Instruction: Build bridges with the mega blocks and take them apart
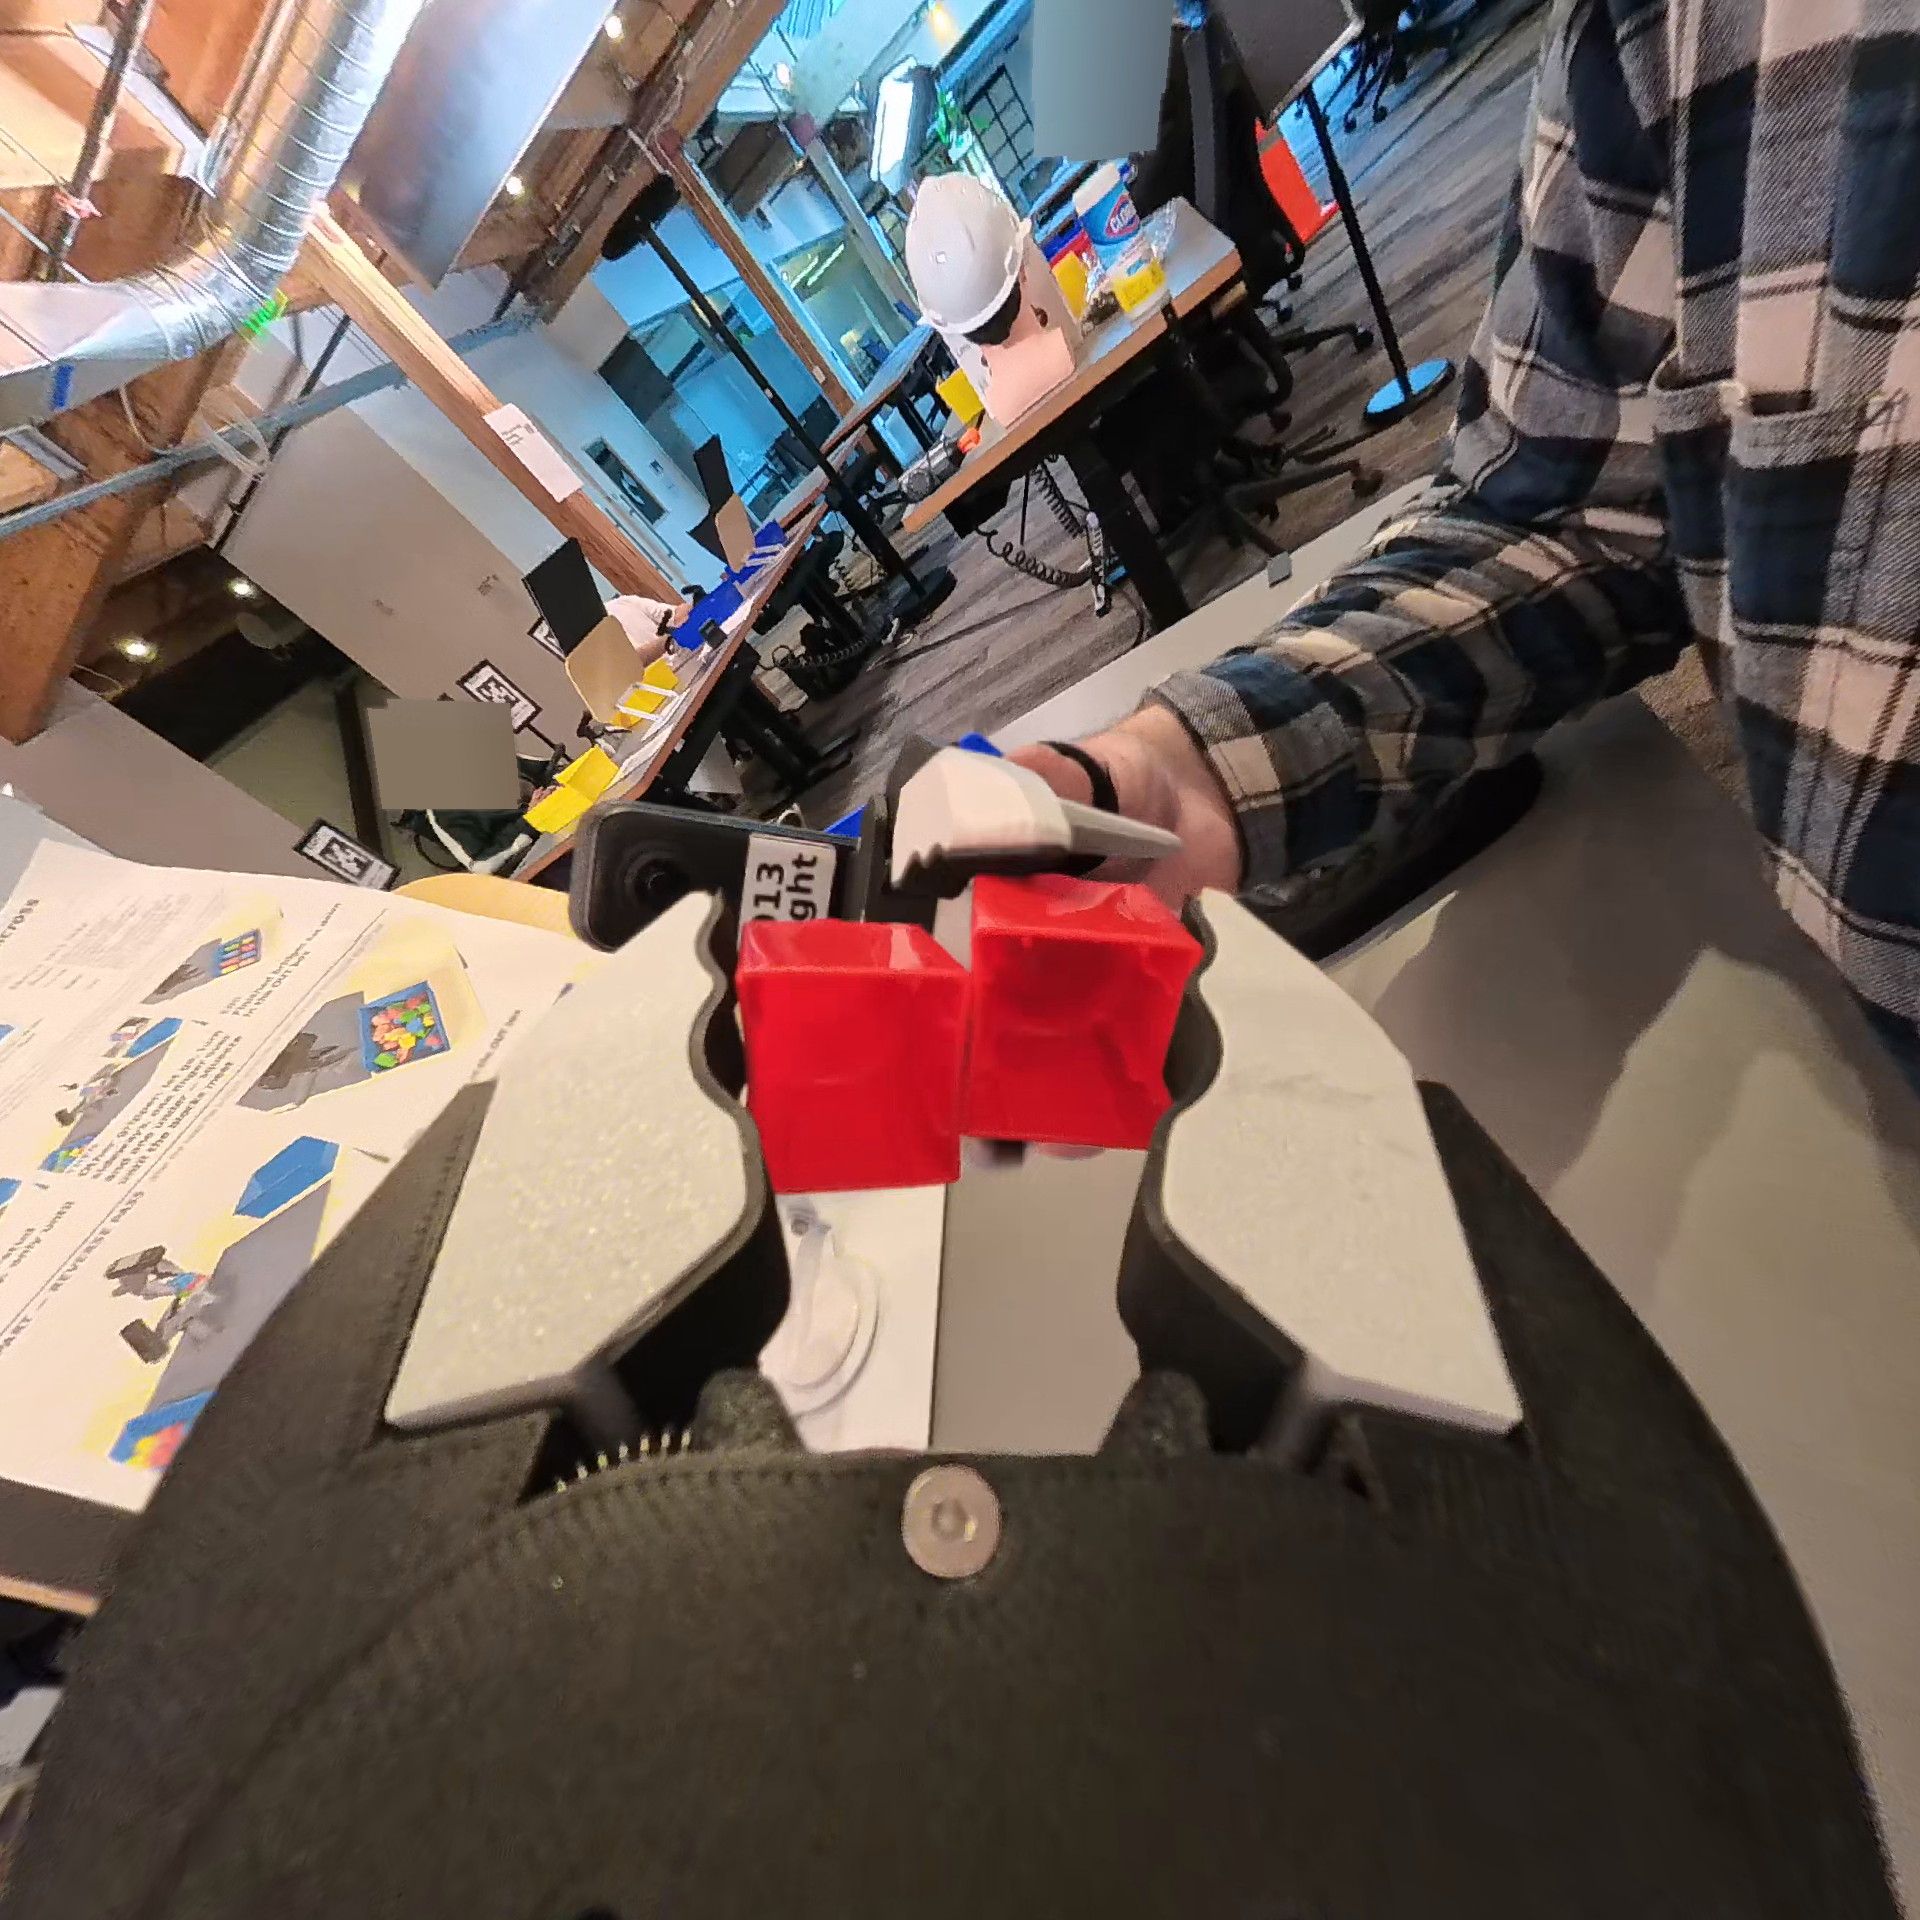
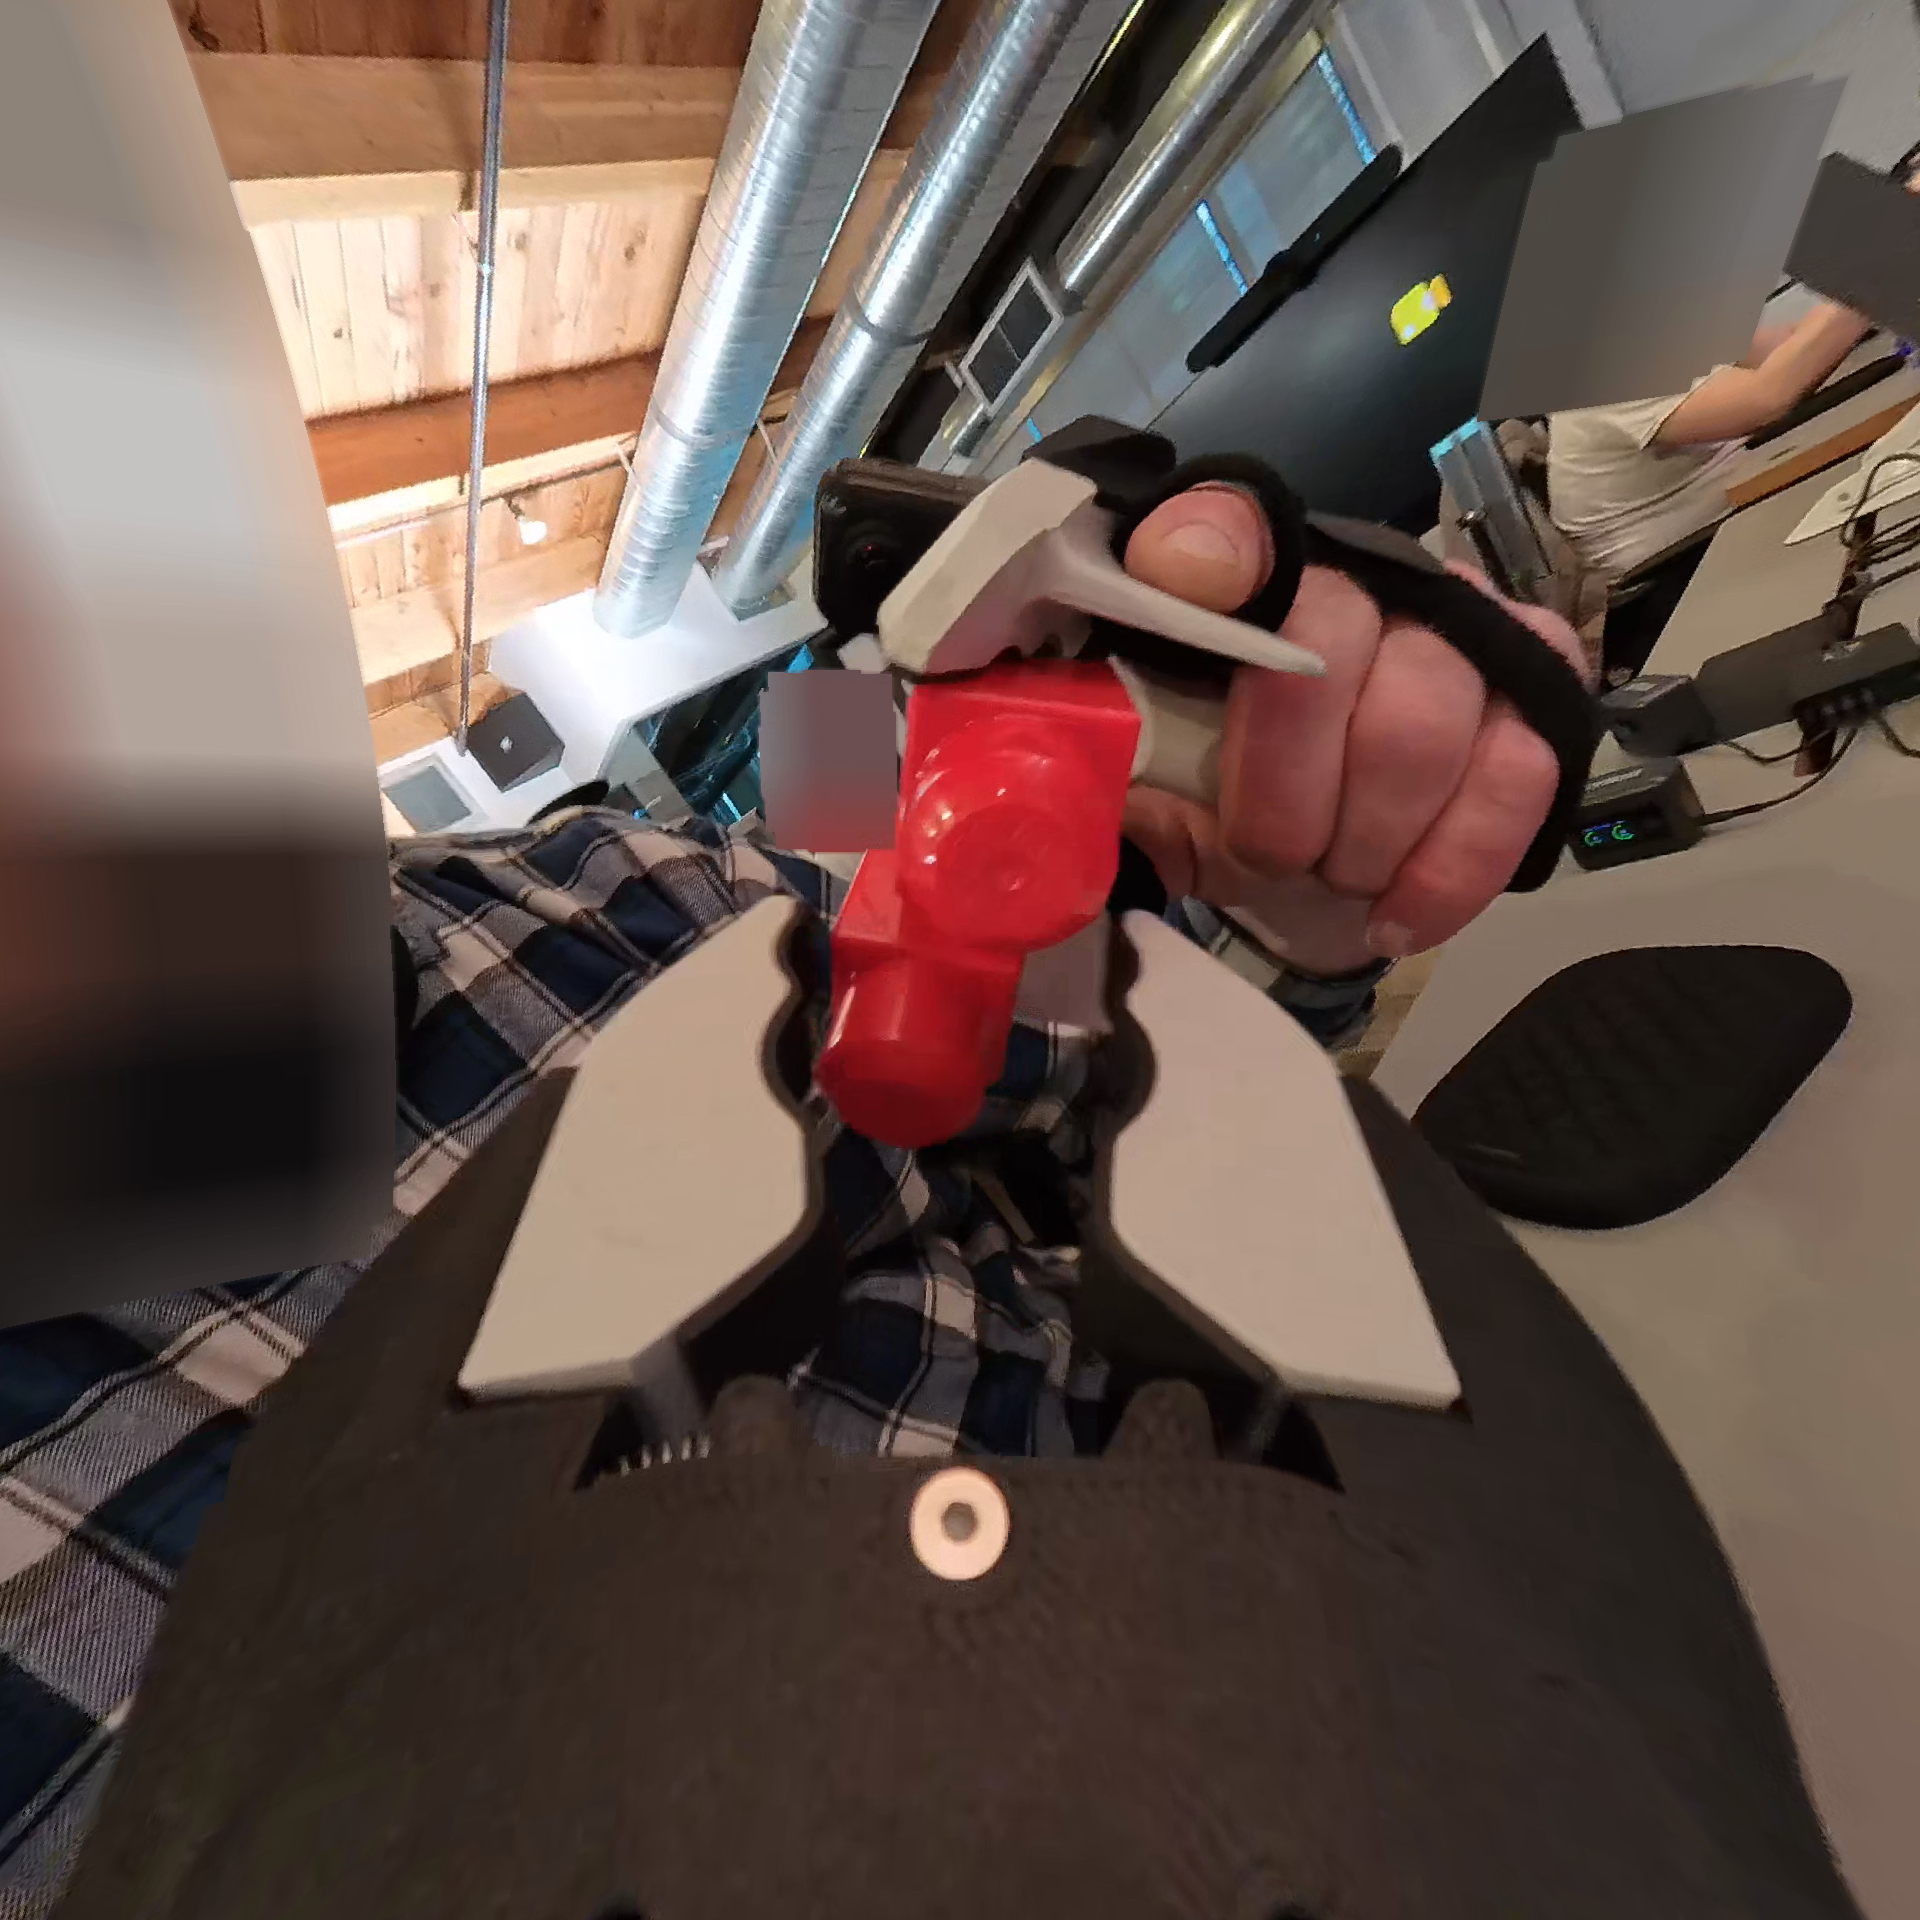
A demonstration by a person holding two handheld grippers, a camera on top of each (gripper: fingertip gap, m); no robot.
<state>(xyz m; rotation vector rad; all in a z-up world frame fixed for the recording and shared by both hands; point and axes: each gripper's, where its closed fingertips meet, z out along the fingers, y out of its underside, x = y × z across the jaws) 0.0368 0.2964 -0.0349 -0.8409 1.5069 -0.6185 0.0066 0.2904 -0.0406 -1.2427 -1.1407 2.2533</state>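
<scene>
Two red mega blocks (image 1: 966, 1029) sit side by side, stepped, in mid-air between my left gripper's (image 1: 956, 987) pads, which press on their outer sides. I see their hollow undersides. In the right wrist view the same red blocks (image 2: 977, 862) show their studs. My right gripper (image 2: 961, 977) is open around the lower block, with a clear gap at its right pad (image 2: 1143, 997). The right gripper also shows in the left wrist view (image 1: 966, 831), just behind the blocks. A finger (image 2: 977, 582) of the left gripper lies over the upper block, held by a hand (image 2: 1403, 758).
A picture instruction sheet (image 1: 208, 1091) lies on the grey table (image 1: 1662, 1247) at the left. A person in a plaid shirt (image 1: 1714, 520) stands close on the right. A black pad (image 2: 1631, 1081) lies on the table. Desks with a white hard hat (image 1: 961, 260) stand behind. The tips of both grippers are at nearly the same place.
</scene>
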